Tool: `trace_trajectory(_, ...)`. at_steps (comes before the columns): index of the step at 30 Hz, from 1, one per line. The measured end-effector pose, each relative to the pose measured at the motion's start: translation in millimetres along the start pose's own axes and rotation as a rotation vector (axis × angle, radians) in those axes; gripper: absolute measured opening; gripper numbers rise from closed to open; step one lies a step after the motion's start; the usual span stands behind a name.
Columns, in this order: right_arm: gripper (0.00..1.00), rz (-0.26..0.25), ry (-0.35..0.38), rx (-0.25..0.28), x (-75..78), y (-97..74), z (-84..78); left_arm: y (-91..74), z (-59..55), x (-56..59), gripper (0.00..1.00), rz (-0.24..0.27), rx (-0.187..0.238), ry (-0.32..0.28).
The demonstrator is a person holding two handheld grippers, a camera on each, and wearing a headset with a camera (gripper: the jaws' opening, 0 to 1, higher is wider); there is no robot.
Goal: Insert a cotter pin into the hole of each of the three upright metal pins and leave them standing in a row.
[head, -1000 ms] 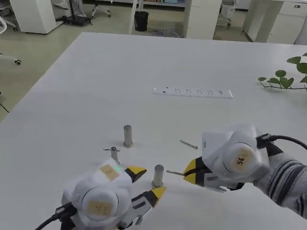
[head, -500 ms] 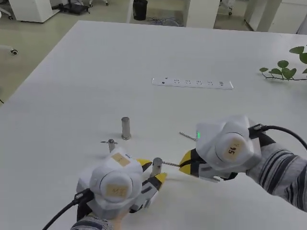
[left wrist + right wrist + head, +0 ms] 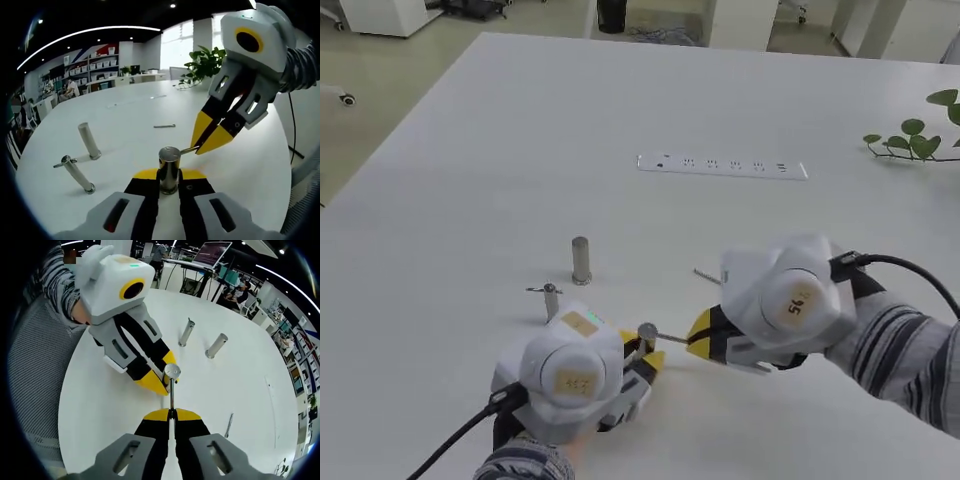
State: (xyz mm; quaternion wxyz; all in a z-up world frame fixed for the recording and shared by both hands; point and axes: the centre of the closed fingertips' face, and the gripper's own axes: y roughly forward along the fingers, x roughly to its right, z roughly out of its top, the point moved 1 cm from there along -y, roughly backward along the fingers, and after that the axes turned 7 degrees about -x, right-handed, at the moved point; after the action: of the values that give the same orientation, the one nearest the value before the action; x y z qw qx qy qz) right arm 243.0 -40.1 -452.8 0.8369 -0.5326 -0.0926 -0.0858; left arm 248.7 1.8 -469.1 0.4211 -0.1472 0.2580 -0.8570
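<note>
The left gripper (image 3: 169, 176), white with yellow-tipped black jaws, is closed on a short silver cylindrical metal pin (image 3: 169, 164). Its 2 jaws press the lower half from either side, and the pin stands upright on the white table (image 3: 520, 150). The right gripper (image 3: 171, 414) is clamped on a thin grey cotter pin (image 3: 171, 392), held level. The cotter pin's free end touches the upper side of that metal pin just under its cap, but I cannot tell whether it has entered the hole.

In the head view the 2 grippers meet tip to tip near the table's front edge. A second silver metal pin (image 3: 551, 298) stands just beyond the left gripper (image 3: 642, 362), with a small cotter pin (image 3: 542, 290) crosswise through its top. A third silver metal pin (image 3: 581, 260), bare, stands near it, slightly farther back. A loose grey cotter pin (image 3: 706, 275) lies flat just beyond the right gripper (image 3: 698, 340). Farther back are a white power strip (image 3: 722, 167) and a green leafy plant (image 3: 915, 145)
</note>
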Motion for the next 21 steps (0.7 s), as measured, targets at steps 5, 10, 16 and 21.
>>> trace_trajectory(5,0.0,0.001,-0.004,-0.009,-0.5,-0.5,0.2,1.9,-2.2,0.2,0.1,-0.003,-0.002,0.015)
trace_trajectory(10,0.0,-0.013,-0.027,-0.018,-1.9,-5.1,2.5,2.0,-2.6,0.0,0.1,-0.006,0.004,0.009)
trace_trajectory(16,0.0,-0.012,-0.021,0.008,-1.6,-11.0,10.1,2.6,-3.3,-0.2,0.1,-0.005,0.006,0.011)
trace_trajectory(21,0.0,-0.017,-0.027,0.011,-0.8,-9.5,13.5,2.3,-3.0,-0.1,0.1,-0.007,0.006,0.009)
